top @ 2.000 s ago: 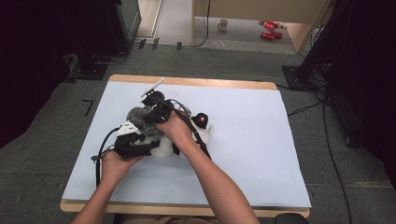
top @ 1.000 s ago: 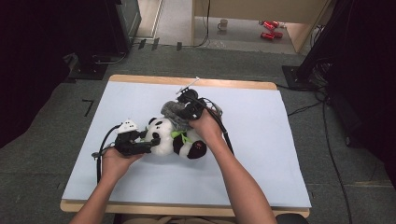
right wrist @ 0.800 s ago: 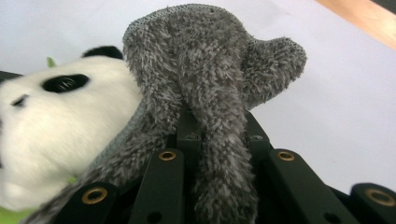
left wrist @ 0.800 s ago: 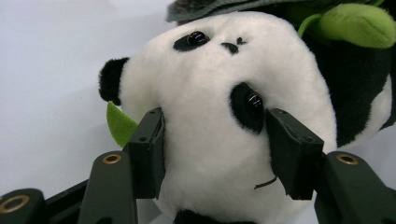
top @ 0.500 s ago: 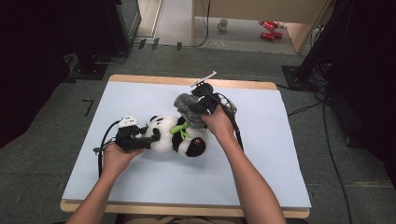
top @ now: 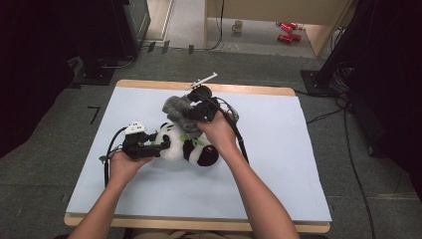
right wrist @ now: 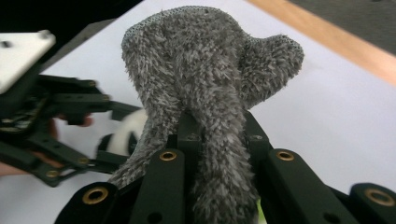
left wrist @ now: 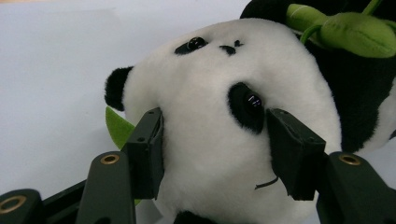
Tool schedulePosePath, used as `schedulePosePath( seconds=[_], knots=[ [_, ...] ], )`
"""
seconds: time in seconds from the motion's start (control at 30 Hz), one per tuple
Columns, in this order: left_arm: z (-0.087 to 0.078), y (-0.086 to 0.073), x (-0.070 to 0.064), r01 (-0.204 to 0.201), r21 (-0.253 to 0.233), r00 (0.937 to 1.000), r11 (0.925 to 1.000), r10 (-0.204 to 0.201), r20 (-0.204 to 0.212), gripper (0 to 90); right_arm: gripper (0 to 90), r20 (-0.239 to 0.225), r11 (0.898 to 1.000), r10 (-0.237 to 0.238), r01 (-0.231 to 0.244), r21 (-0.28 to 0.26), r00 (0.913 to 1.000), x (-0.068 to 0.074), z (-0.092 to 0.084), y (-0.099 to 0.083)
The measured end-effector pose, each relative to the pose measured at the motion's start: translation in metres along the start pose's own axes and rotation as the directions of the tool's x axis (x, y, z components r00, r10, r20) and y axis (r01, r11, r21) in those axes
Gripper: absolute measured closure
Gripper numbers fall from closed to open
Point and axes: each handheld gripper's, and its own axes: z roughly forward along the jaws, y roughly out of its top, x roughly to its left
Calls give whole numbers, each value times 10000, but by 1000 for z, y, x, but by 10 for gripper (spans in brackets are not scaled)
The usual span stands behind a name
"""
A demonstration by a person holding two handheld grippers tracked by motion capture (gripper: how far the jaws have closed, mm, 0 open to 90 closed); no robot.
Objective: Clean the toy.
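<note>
High view: the left gripper (top: 164, 145) clamps the panda's (top: 191, 149) white head from both sides, the toy lying on the tabletop (top: 278, 149) just ahead of it. Above and beyond the panda, the right gripper (top: 185, 113) is clenched on a grey cloth (top: 175, 108), which stands up fluffy between its jaws

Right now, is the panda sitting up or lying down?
Lying down. The panda rests on its side on the table, head between the left gripper jaws.
</note>
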Motion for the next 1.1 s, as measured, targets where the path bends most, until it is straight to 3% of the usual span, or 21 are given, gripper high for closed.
schedulePosePath(
  seconds=[0.1, 0.23, 0.3, 0.4, 0.6, 0.77, 0.87, 0.97, 1.1],
  knots=[
    [0, 0, 0, -12, 18, 10000, 10000, 12, 41, 417, 759, -377, 9999, -114, 115, 24, 9992, 10, 9, -3],
    [-1, 0, 0, -26, 34, 10000, 10000, 26, 32, 412, 758, -539, 9992, -157, 176, 349, 9984, 17, 25, -10],
    [-1, 0, 0, -23, 64, 10000, 10000, 23, -5, 400, 758, -749, 9983, 156, -113, 575, 9971, 15, 35, -16],
    [-2, 0, 1, 140, 76, 9999, 9999, -141, 26, 370, 758, -883, 9983, 414, -375, 456, 9952, 11, 39, -22],
    [-11, -1, -1, 328, -190, 9994, 9993, -327, 56, 325, 759, -764, 9985, 373, -340, 435, 9964, 7, 45, -24],
    [-21, -4, -5, -58, -27, 9999, 10000, 58, 111, 330, 760, -700, 9979, 538, -510, 410, 9961, 3, 47, -23],
    [-20, -11, -8, -464, 162, 9989, 9988, 464, -22, 321, 760, -669, 9969, 664, -634, 460, 9955, -1, 47, -21],
    [-15, -13, -7, -378, 52, 9993, 9993, 378, -8, 283, 759, -630, 9956, 803, -770, 533, 9948, -5, 48, -18],
    [-11, -15, -6, -334, -246, 9993, 9991, 338, 128, 262, 759, -412, 9963, 643, -618, 594, 9971, -8, 49, -15]
  ],
)
